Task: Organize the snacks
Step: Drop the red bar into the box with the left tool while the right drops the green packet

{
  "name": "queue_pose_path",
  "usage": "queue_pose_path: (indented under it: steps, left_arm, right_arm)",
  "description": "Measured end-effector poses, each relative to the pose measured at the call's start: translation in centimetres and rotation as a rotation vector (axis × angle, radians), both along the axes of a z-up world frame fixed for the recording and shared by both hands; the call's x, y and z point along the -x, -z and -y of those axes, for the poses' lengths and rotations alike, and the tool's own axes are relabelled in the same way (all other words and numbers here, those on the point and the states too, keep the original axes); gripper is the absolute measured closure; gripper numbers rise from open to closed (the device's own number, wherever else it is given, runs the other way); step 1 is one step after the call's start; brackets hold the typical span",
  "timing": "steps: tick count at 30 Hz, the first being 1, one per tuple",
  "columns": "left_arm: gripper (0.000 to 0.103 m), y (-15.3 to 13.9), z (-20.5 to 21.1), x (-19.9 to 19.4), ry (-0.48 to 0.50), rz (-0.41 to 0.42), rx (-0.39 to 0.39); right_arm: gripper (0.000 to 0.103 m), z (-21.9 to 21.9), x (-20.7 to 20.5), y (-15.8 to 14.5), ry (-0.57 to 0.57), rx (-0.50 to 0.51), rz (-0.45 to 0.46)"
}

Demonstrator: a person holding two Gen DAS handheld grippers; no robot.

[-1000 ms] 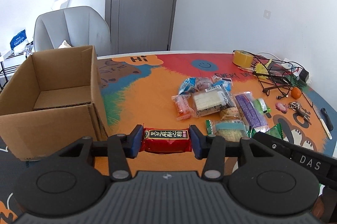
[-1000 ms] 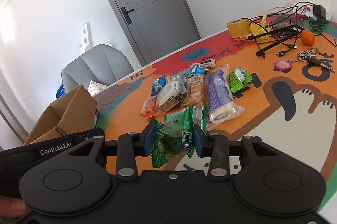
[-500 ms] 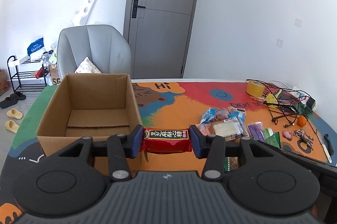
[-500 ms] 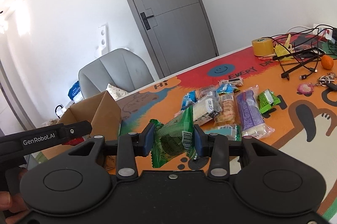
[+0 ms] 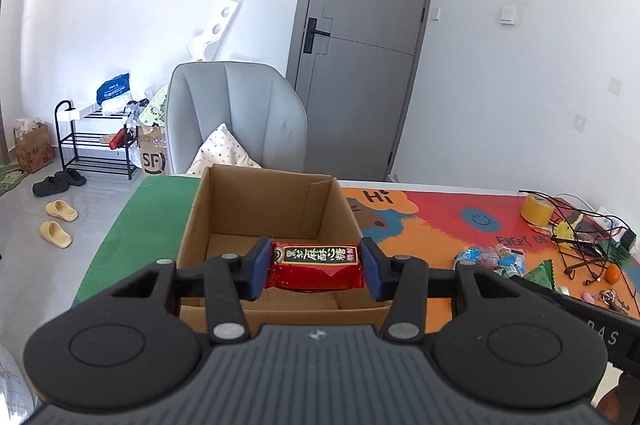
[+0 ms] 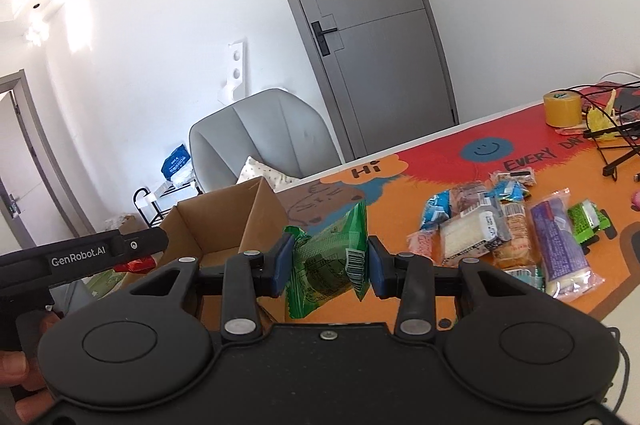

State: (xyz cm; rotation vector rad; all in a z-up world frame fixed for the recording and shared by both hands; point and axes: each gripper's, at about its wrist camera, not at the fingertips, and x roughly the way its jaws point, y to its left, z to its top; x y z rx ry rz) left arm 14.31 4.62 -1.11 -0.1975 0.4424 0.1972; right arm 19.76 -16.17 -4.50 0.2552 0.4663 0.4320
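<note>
My left gripper point(image 5: 314, 267) is shut on a red snack bar point(image 5: 315, 265) with black and gold lettering and holds it over the front of the open cardboard box point(image 5: 264, 201). My right gripper point(image 6: 328, 265) is shut on a green snack packet point(image 6: 326, 265), just right of the box point(image 6: 224, 225). The left gripper's body shows in the right wrist view point(image 6: 80, 257) with the red bar's end point(image 6: 134, 265) under it. A pile of snack packets point(image 6: 508, 229) lies on the colourful mat, also in the left wrist view point(image 5: 492, 257).
A yellow tape roll point(image 6: 562, 107), black cables point(image 6: 612, 145), an orange point(image 5: 612, 273) and keys point(image 5: 612, 295) lie on the table's right side. A grey chair point(image 5: 236, 117) with a cushion stands behind the box. A shoe rack point(image 5: 96, 141) and slippers are on the floor at left.
Both grippers have moved left toward the box with their snacks. The left one now holds the red bar over the box opening; the right one has drawn up beside the box.
</note>
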Motion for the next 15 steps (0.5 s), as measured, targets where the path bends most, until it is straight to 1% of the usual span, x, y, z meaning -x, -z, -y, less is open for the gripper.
queue_pose_path:
  steps: [9, 13, 15]
  left_arm:
    - [0.056, 0.9, -3.7, -2.3, -0.061, -0.024, 0.043]
    - [0.054, 1.2, -4.6, -3.0, -0.064, -0.030, 0.060]
    - [0.052, 1.2, -4.8, -3.0, -0.065, -0.020, 0.078]
  right_arm:
    - [0.064, -3.7, -2.0, -0.7, -0.070, -0.001, 0.009]
    - [0.064, -5.2, -2.9, -1.1, -0.099, -0.002, 0.012]
    - [0.064, -5.8, -3.3, -1.3, -0.110, -0.005, 0.013]
